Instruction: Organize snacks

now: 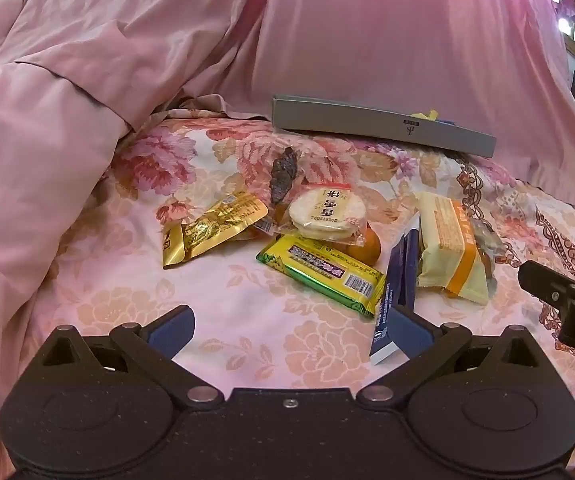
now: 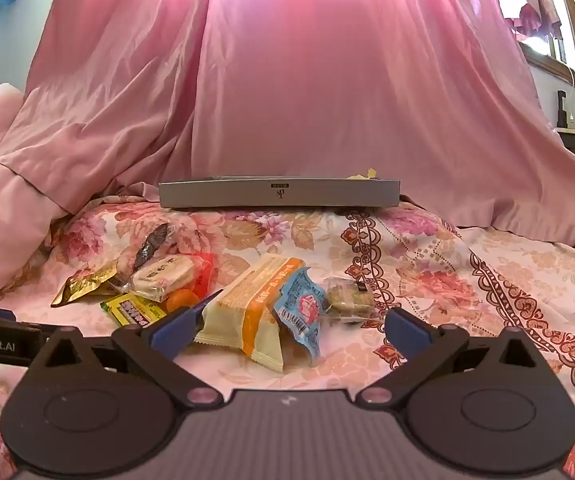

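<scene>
Snacks lie in a loose pile on a floral bedspread (image 1: 247,336). In the left wrist view: a gold packet (image 1: 211,228), a round rice cracker pack (image 1: 325,212), a yellow-green bar (image 1: 323,272), a dark blue stick pack (image 1: 397,292), a cream-and-orange wafer pack (image 1: 449,248) and a dark dried snack (image 1: 283,176). My left gripper (image 1: 287,332) is open and empty, just short of the pile. My right gripper (image 2: 287,330) is open and empty, its jaws on either side of the cream-and-orange pack (image 2: 247,312) and a blue wrapper (image 2: 301,312). A grey shallow box (image 2: 279,192) lies behind.
A pink quilt (image 1: 47,160) is heaped at the left and a pink curtain (image 2: 307,80) hangs behind the box. The right gripper's body (image 1: 567,300) shows at the right edge of the left wrist view. A small clear-wrapped cake (image 2: 347,300) lies right of the blue wrapper.
</scene>
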The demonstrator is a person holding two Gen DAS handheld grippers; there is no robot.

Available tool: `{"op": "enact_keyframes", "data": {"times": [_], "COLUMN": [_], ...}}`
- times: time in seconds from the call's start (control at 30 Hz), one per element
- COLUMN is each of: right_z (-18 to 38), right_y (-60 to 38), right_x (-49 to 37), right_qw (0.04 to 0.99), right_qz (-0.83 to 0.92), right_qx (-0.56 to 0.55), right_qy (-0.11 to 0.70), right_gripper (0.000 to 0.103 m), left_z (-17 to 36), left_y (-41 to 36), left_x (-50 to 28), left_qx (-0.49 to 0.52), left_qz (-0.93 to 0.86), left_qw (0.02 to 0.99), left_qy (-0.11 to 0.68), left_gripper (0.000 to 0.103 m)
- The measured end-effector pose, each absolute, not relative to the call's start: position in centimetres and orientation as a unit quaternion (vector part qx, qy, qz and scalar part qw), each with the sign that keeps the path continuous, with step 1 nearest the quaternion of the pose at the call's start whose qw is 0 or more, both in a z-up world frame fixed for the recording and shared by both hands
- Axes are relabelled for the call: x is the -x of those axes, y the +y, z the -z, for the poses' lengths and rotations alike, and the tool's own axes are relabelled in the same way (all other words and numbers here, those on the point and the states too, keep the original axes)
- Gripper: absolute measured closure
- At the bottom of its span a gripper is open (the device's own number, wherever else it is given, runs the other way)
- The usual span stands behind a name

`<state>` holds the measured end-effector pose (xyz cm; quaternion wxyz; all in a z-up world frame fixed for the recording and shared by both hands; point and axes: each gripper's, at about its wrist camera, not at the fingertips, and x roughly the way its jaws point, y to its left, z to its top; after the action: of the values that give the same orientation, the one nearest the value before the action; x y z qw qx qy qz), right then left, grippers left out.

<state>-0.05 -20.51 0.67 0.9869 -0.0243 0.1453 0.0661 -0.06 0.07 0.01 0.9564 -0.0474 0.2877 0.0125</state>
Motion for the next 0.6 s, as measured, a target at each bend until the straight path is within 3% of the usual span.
{"op": "enact_keyframes", "data": {"times": [0.6], "right_z": [-0.75], "right_y": [-20.31], "right_x": [0.22], "right_qw": [0.986], "right_qz": [-0.067], "right_qx": [0.026], "right_qy": [0.148], "right_gripper": [0.0], "left_z": [0.1], "left_y": [0.04], "left_x": [0.12], "left_qx": [0.043], "left_qz": [-0.014], "left_qw": [0.956], "left_qy": [0.291], "left_gripper": [0.001]}}
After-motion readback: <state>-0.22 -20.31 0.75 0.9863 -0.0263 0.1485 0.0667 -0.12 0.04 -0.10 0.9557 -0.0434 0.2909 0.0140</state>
